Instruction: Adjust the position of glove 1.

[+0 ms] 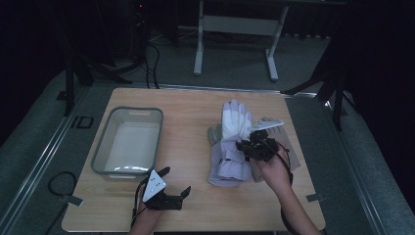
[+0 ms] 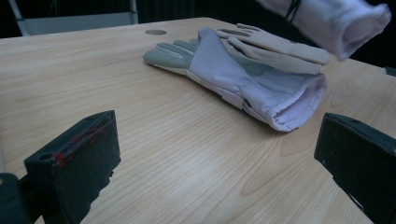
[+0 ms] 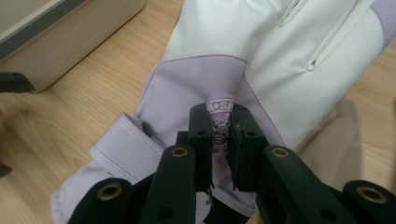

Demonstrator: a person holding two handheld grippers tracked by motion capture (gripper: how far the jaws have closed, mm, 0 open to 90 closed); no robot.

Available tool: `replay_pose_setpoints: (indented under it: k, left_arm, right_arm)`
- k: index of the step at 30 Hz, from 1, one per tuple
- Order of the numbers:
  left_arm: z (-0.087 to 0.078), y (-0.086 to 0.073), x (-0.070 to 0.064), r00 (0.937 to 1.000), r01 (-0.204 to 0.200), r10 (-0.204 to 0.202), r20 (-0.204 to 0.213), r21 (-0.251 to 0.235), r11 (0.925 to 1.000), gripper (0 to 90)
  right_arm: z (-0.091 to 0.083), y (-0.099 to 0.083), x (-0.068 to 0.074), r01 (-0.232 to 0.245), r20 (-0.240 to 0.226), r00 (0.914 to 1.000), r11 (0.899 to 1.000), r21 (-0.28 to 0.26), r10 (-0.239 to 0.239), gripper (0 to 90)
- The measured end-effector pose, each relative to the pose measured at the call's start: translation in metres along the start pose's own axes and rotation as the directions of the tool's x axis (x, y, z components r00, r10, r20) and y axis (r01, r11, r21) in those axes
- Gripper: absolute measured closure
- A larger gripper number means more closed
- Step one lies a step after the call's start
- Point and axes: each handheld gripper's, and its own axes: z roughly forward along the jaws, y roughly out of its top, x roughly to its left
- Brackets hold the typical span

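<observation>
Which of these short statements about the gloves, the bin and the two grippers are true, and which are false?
1. The right gripper is shut on a fold of the white and lilac fabric glove. True.
2. The left gripper holds a glove. False: its jaws are open and hold nothing.
3. The grey-rimmed translucent plastic bin contains a glove. False: it is empty.
4. The bin stands on the light wooden table to the left of the gloves. True.

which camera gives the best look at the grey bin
The high view: the grey bin shows whole, left of the gloves. The right gripper view catches just a corner, beyond the right hand-held gripper pinching a glove.
</observation>
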Motion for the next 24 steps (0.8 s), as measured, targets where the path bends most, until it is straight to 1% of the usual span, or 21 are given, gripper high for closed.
replay_pose_setpoints:
  k: [1,2,5,9,10,11,13,15,16,18,19,24]
  left_arm:
    - [0.0,0.0,0.0,1.0,-0.001,0.001,-0.001,0.0,1.0,0.2]
    - [0.0,0.0,0.0,1.0,-0.001,0.001,-0.001,0.0,1.0,0.2]
    - [0.0,0.0,0.0,1.0,0.001,-0.001,0.0,0.001,1.0,0.2]
    - [0.0,0.0,0.0,1.0,-0.001,0.001,0.0,-0.002,1.0,0.2]
    - [0.0,0.0,0.0,1.0,-0.001,0.001,0.0,-0.002,1.0,0.2]
    - [0.0,0.0,0.0,1.0,-0.001,0.001,0.001,-0.002,1.0,0.2]
    - [0.0,0.0,0.0,1.0,0.0,0.0,0.002,0.0,1.0,0.2]
    - [0.0,0.0,0.0,1.0,0.0,0.0,0.003,0.002,1.0,0.2]
    - [0.0,0.0,0.0,1.0,0.0,0.0,0.003,0.002,1.0,0.2]
    - [0.0,0.0,0.0,1.0,-0.001,0.001,0.004,0.002,1.0,0.2]
    - [0.0,0.0,0.0,1.0,-0.001,0.001,0.003,0.002,1.0,0.2]
    - [0.0,0.0,0.0,1.0,-0.001,0.001,0.005,0.003,1.0,0.2]
  right_arm:
    - [0.004,0.0,0.002,-0.004,0.002,1.0,1.0,0.005,0.004,80.3]
    - [0.008,0.0,0.005,-0.003,0.013,0.9999,1.0,0.015,0.003,80.3]
    - [0.022,-0.001,0.008,-0.023,0.012,0.9997,0.999,0.035,0.023,80.2]
    - [0.041,-0.004,0.011,-0.028,0.041,0.9988,0.997,0.073,0.025,80.1]
    - [0.045,-0.005,0.011,-0.022,0.047,0.9988,0.996,0.081,0.018,80.1]
    - [0.048,-0.007,0.011,-0.027,0.046,0.9987,0.996,0.087,0.023,80.1]
    - [0.056,-0.01,0.01,-0.023,0.08,0.9967,0.994,0.105,0.015,80.0]
    - [0.06,-0.012,0.008,-0.035,0.076,0.9967,0.993,0.11,0.027,79.8]
    - [0.063,-0.013,0.008,-0.032,0.086,0.996,0.993,0.111,0.023,79.8]
    - [0.068,-0.015,0.007,-0.035,0.087,0.9959,0.992,0.121,0.024,79.4]
    - [0.071,-0.016,0.008,-0.029,0.09,0.9958,0.991,0.13,0.017,79.1]
    - [0.084,-0.022,0.008,-0.029,0.075,0.997,0.989,0.143,0.018,77.4]
